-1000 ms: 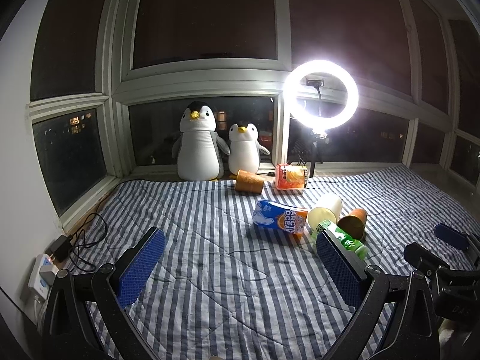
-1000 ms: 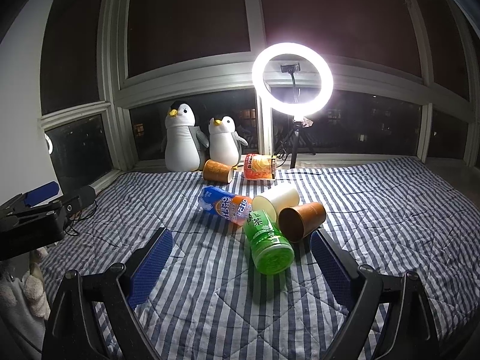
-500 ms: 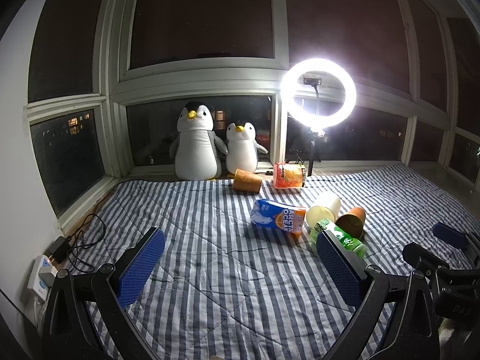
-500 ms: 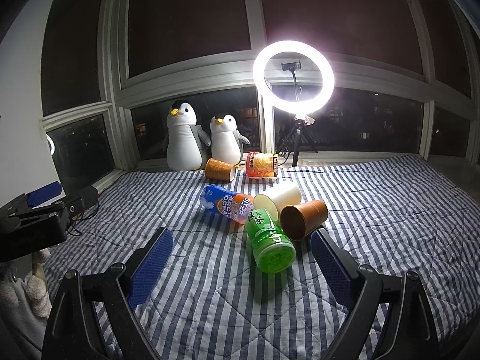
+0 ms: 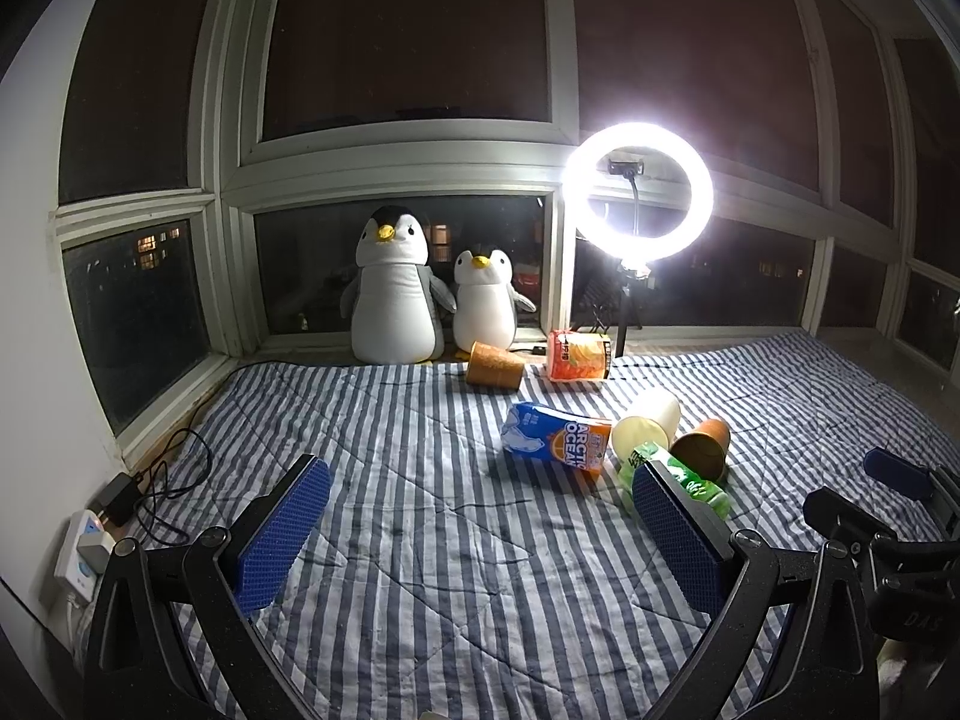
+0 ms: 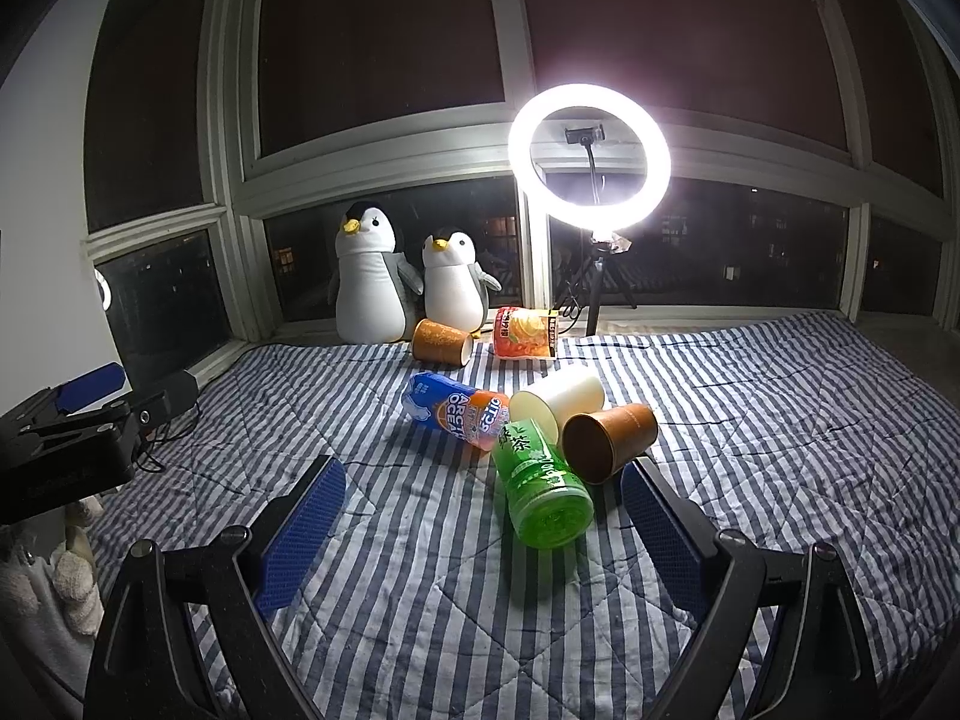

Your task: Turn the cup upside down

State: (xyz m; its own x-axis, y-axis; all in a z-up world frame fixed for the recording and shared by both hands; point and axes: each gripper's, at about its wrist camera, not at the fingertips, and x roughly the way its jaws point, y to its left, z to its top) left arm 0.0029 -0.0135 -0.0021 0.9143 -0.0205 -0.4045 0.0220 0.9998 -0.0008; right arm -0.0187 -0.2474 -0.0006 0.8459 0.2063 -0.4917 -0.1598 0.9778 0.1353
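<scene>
Cups lie tipped among clutter on the quilt (image 6: 750, 450).
Both grippers (image 5: 480, 534) (image 6: 483, 531) gape wide; brown cup (image 6: 609, 435) lies sideways, mouth toward camera, touching bottle (image 6: 540, 480) and white cup (image 6: 561, 396).

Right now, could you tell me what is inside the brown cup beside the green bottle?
The brown cup lies on its side, mouth towards the camera; its visible inside looks empty, though the deep end is dark.

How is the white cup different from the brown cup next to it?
The white cup is pale cream; the brown cup is coppery brown. The white cup lies farther back, its rim against the green bottle; the brown cup lies nearer the right gripper. Both lie on their sides, mouths towards the camera.
</scene>
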